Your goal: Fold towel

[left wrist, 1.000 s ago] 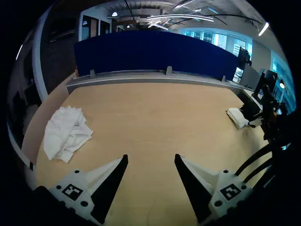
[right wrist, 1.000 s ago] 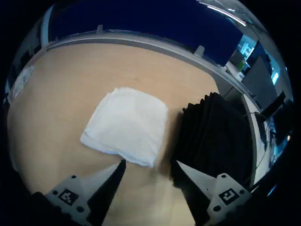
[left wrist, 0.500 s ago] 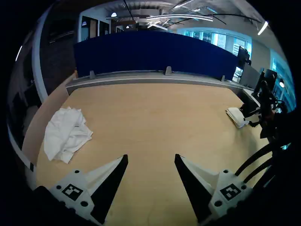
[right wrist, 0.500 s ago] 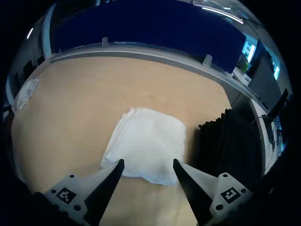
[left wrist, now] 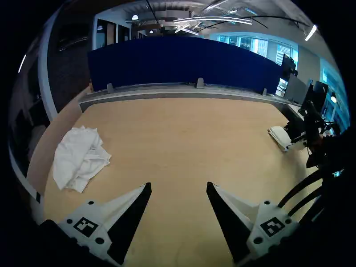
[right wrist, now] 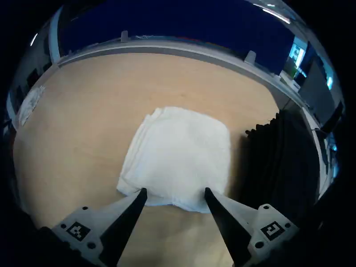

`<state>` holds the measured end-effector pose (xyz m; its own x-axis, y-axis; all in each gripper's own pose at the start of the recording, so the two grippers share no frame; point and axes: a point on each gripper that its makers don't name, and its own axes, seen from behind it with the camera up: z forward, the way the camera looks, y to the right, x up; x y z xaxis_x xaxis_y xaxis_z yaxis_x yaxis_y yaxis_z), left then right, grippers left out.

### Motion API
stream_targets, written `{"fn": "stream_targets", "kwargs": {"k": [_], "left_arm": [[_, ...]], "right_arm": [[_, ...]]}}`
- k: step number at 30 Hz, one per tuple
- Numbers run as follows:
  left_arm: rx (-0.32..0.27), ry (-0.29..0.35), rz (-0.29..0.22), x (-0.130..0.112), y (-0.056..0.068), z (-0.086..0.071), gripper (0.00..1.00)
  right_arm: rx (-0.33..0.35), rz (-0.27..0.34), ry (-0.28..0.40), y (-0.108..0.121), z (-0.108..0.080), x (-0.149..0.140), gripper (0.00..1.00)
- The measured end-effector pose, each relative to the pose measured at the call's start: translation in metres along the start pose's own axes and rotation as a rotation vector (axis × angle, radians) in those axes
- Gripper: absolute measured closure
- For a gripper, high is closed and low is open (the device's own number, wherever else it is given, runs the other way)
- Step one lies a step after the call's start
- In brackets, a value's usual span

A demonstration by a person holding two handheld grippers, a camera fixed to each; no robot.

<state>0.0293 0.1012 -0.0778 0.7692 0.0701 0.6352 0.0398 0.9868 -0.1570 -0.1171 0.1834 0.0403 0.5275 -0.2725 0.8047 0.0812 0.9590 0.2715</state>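
A folded white towel (right wrist: 180, 155) lies flat on the wooden table, just ahead of my right gripper (right wrist: 174, 192), which is open with its tips at the towel's near edge and nothing between them. The same folded towel (left wrist: 280, 135) lies at the table's right edge in the left gripper view, with the other gripper and the hand holding it (left wrist: 311, 129) beside it. A crumpled white towel (left wrist: 79, 156) lies at the left of the table; it is a small patch (right wrist: 30, 103) far left in the right gripper view. My left gripper (left wrist: 178, 187) hangs open above bare table.
A blue partition (left wrist: 182, 60) and a grey rail (left wrist: 178, 91) run along the table's far edge. A black pleated object (right wrist: 280, 169) sits right of the folded towel. Monitors (left wrist: 296, 89) and a black chair (left wrist: 311, 191) stand at the right.
My right gripper has swung from beside the black pleated object to centre on the folded towel and moved in closer, tilting down. The left gripper has held still.
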Motion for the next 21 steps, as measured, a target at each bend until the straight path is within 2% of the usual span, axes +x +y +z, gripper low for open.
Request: {"fn": "stream_targets", "kwargs": {"k": [6, 14, 21], "left_arm": [[0.002, -0.001, 0.003, 0.001, -0.001, 0.000, 0.08], [0.001, 0.007, 0.001, 0.005, -0.005, -0.002, 0.08], [-0.004, 0.020, -0.005, 0.007, -0.008, -0.003, 0.08]], "right_arm": [[-0.004, -0.004, 0.003, 0.000, 0.000, 0.002, 0.00], [-0.016, 0.007, 0.090, -0.002, -0.026, 0.028, 0.00], [-0.027, 0.019, 0.127, -0.001, -0.041, 0.040, 0.00]]}}
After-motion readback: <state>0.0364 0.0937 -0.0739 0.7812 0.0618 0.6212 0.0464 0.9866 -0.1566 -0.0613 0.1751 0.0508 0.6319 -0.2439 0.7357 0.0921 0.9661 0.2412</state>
